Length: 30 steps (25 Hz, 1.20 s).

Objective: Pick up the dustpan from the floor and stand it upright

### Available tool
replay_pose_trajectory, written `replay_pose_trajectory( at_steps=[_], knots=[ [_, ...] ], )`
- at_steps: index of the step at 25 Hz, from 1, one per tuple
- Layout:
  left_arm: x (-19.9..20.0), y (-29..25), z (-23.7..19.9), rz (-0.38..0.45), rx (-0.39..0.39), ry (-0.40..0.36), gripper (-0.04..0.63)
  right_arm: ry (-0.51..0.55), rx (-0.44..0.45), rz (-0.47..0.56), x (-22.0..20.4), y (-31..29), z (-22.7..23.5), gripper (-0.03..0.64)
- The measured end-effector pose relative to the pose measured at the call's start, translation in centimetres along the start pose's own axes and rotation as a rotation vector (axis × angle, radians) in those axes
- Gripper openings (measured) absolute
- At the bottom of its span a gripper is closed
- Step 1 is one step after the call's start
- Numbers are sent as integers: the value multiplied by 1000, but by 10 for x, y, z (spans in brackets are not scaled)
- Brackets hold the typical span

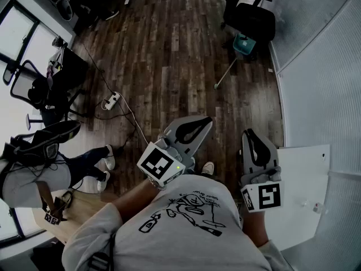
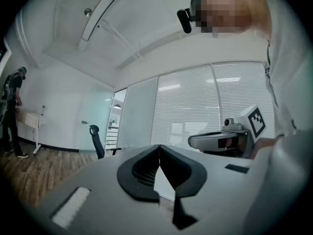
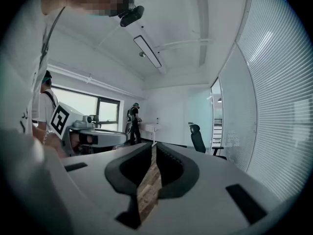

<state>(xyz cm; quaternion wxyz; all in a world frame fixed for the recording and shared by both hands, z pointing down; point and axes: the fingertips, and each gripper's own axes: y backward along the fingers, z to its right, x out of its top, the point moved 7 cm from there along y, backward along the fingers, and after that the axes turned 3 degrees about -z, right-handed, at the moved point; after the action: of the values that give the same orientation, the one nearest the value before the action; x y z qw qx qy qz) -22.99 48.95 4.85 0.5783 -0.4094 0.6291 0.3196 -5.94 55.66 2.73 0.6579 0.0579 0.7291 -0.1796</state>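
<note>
The dustpan (image 1: pixel 243 43) is teal and lies on the wooden floor far ahead, beside a black office chair. Its long thin handle (image 1: pixel 227 73) runs down-left across the boards. Both grippers hang in the air close to my chest, well short of it. In the head view my left gripper (image 1: pixel 204 123) is shut and empty, pointing up-right. My right gripper (image 1: pixel 251 135) is also shut with nothing in it. In the left gripper view the left gripper (image 2: pixel 159 148) has its tips together. In the right gripper view the right gripper (image 3: pixel 153 146) shows only floor behind its jaws.
A black office chair (image 1: pixel 248 13) stands right by the dustpan. A power strip (image 1: pixel 111 100) with a trailing cable lies on the floor at left. A white table (image 1: pixel 302 179) is at my right, against a blind-covered glass wall (image 1: pixel 321 89). A person's shoes (image 1: pixel 106 161) and chairs are at left.
</note>
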Motion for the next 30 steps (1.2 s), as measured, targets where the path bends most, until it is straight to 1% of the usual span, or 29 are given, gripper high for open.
replay_pose_trajectory(
  at_steps=[4, 8, 13, 20, 24, 30],
  knots=[
    [3, 6, -8, -4, -5, 0, 2, -6, -6, 6, 4, -6, -7, 26],
    [3, 18, -13, -2, -9, 5, 2, -62, -21, 33, 5, -10, -16, 26],
    [1, 35, -22, 8, -6, 18, 2, -51, -18, 18, 5, -18, -36, 26],
    [-9, 53, -39, -19, -4, 26, 2, -55, -4, 3, 0, -32, -59, 26],
    [-16, 46, -49, -25, -7, 33, 2, -66, -10, -10, -7, -42, -51, 26],
    [-18, 13, -65, -23, -7, 28, 2, -71, -4, 0, -14, -66, -20, 26]
  ],
)
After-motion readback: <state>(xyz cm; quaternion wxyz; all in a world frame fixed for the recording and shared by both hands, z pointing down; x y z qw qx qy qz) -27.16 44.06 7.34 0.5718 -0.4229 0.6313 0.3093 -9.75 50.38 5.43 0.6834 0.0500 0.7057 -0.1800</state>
